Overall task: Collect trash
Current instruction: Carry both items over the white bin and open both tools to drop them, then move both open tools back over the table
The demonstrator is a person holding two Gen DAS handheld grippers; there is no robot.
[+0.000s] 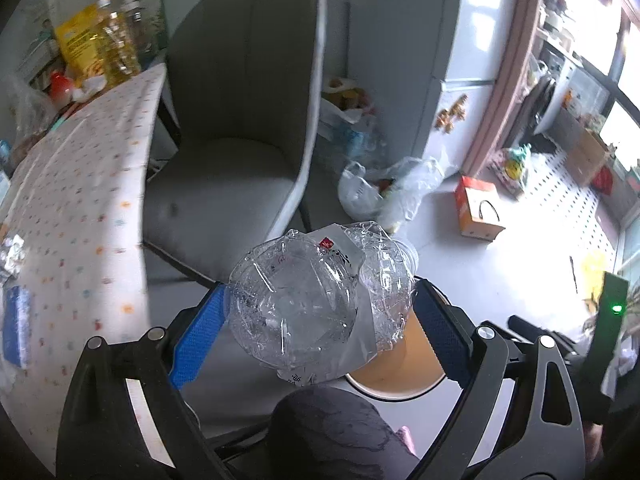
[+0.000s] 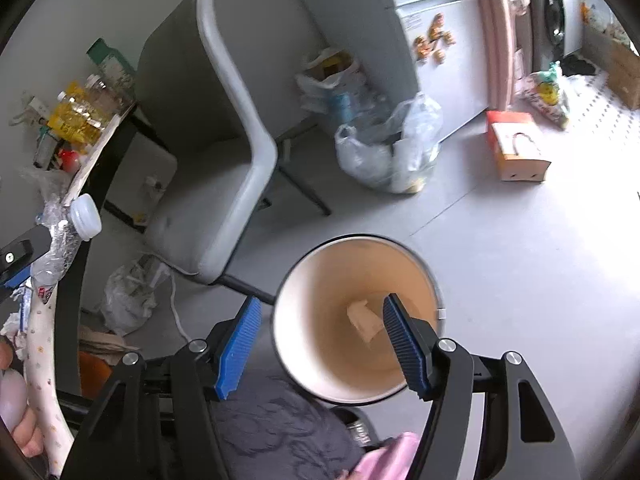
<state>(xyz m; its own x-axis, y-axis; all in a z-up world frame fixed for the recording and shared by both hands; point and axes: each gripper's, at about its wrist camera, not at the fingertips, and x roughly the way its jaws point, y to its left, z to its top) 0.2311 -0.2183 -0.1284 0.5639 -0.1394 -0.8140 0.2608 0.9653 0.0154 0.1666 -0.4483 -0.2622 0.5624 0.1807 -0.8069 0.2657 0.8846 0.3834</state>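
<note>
My left gripper (image 1: 320, 320) is shut on a crushed clear plastic bottle (image 1: 320, 300) with a white label, holding it above the round trash bin (image 1: 400, 376). The bottle, with its white cap, also shows at the left edge of the right wrist view (image 2: 68, 236). My right gripper (image 2: 320, 344) is open and empty above the same bin (image 2: 356, 320), which has a tan inside and a scrap of paper (image 2: 362, 318) at the bottom. One blue finger (image 2: 404, 344) hangs over the bin's opening.
A grey chair (image 1: 240, 120) stands beside the dotted tablecloth table (image 1: 80, 200). Oil bottles (image 1: 116, 48) and clutter sit at its far end; foil scraps (image 1: 12, 256) lie near. Plastic bags (image 2: 384, 152), an orange box (image 2: 516, 148) and a fridge (image 2: 432, 20) are on the floor side.
</note>
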